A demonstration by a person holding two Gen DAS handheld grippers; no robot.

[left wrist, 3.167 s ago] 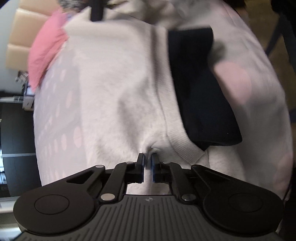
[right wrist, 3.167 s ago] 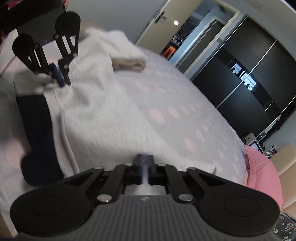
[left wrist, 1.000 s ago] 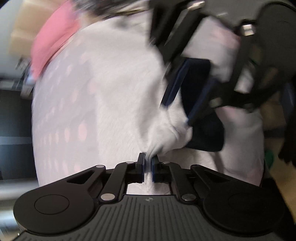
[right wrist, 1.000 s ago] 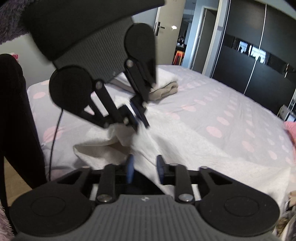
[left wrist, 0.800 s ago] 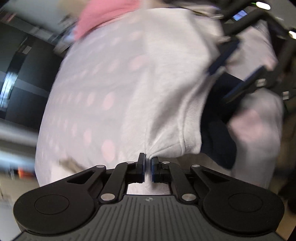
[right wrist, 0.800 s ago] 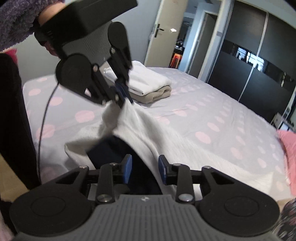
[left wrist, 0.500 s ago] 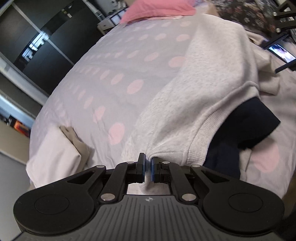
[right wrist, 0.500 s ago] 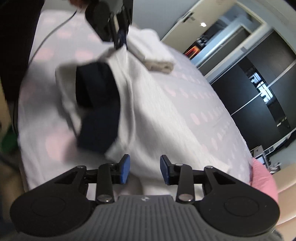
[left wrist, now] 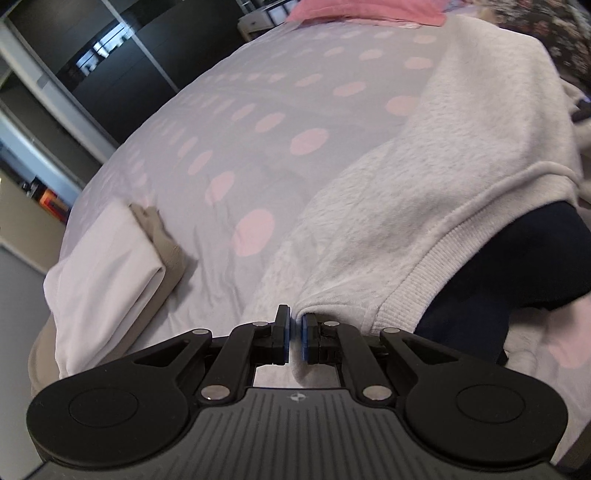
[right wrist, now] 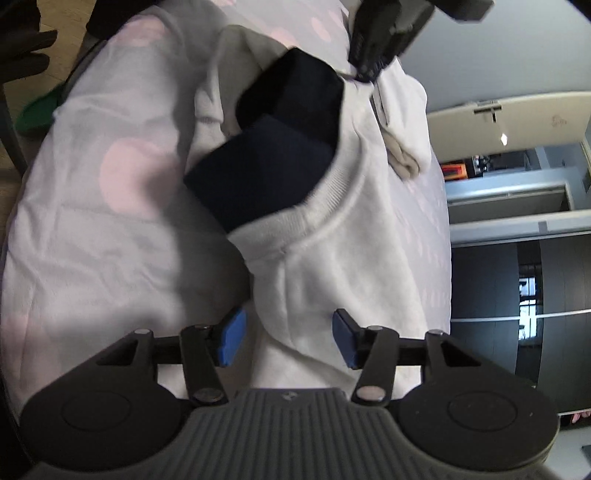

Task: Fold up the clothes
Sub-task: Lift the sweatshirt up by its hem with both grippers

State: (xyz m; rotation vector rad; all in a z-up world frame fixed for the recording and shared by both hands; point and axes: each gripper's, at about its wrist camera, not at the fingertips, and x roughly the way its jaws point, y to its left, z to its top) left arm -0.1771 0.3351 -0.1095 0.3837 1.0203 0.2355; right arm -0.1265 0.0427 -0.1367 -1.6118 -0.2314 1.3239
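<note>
A light grey sweatshirt (left wrist: pixel 461 155) lies on the polka-dot bedspread (left wrist: pixel 229 122), its ribbed hem (left wrist: pixel 436 266) over a folded dark navy garment (left wrist: pixel 517 266). My left gripper (left wrist: pixel 294 330) is shut on the sweatshirt's hem corner. In the right wrist view the sweatshirt (right wrist: pixel 354 258) runs away from me with the navy garment (right wrist: pixel 280 155) beside its hem. My right gripper (right wrist: pixel 288 336) is open, its jaws wide on either side of a fold of the sweatshirt. The left gripper (right wrist: pixel 365 75) shows at the far hem corner.
A stack of folded white and beige clothes (left wrist: pixel 110 273) sits at the bed's left corner, also in the right wrist view (right wrist: pixel 406 122). A pink pillow (left wrist: pixel 369 11) lies at the far end. Dark wardrobe doors (left wrist: pixel 110 62) stand beyond the bed.
My right gripper has opened wider and moved along the sweatshirt, away from my left gripper. My left gripper has kept its hold on the hem corner and drawn it out.
</note>
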